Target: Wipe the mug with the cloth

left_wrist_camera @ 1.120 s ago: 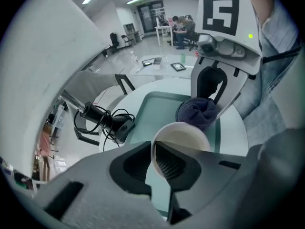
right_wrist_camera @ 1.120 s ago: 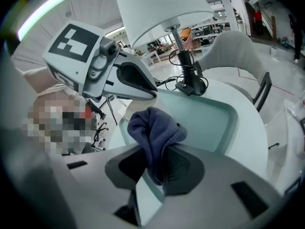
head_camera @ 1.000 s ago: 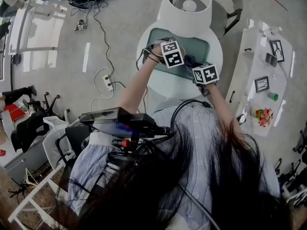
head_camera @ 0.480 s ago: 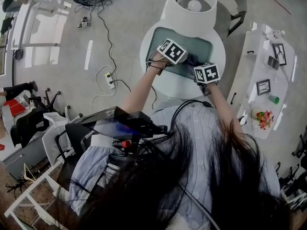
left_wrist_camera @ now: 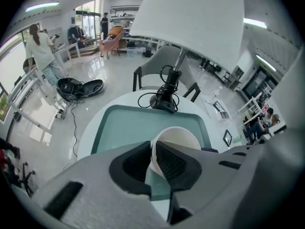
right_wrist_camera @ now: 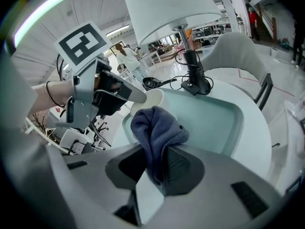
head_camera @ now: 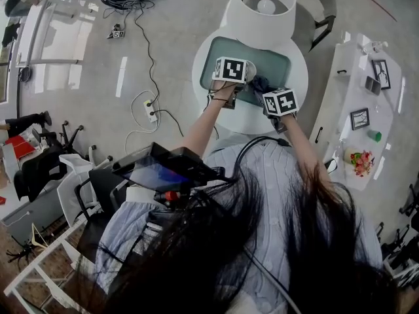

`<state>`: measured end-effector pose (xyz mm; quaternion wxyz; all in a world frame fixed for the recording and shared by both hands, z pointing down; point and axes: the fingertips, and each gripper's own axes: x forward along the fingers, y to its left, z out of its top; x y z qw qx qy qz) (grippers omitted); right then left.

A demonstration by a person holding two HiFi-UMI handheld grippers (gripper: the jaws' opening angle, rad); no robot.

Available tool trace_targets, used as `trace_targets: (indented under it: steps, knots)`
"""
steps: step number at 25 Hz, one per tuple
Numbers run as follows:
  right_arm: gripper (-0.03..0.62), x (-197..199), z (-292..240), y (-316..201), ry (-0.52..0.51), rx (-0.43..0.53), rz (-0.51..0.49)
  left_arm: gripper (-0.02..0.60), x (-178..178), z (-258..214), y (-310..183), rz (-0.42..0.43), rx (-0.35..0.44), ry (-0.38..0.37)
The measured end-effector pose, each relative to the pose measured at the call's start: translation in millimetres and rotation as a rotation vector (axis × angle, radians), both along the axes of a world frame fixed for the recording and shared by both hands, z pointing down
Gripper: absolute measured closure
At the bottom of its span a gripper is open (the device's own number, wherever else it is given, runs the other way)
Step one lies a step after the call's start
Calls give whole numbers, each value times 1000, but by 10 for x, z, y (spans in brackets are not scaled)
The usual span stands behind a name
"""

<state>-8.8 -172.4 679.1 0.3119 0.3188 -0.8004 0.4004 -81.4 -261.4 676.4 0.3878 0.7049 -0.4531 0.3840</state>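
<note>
Left gripper (left_wrist_camera: 152,150) clamped on the white mug (left_wrist_camera: 180,136) by its rim, over the teal tray (left_wrist_camera: 119,128), right gripper (right_wrist_camera: 153,168) pinching the blue cloth (right_wrist_camera: 155,125), just beside the mug above the tray, left gripper rolled since half a second ago, right gripper barely shifted

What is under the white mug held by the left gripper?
The white mug in the left gripper is over a pale green rectangular tray on a round white table. The gripper covers the mug's base, so contact cannot be seen.
</note>
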Motion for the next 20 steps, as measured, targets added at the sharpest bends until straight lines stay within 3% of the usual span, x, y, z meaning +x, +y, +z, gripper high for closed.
trace_targets:
  steps: [6, 9, 15, 20]
  knots:
    - [500, -53, 21, 92, -2, 0, -27, 535, -94, 16, 39, -168, -28, 55]
    - [500, -71, -12, 126, -1, 5, -28, 535, -108, -13, 69, -210, -36, 92]
    - [500, 10, -37, 92, 4, 20, -5, 535, -58, -3, 42, -135, 12, 100]
    - [500, 59, -203, 55, -25, 45, 44, 535, -110, -196, 119, -33, 146, 43]
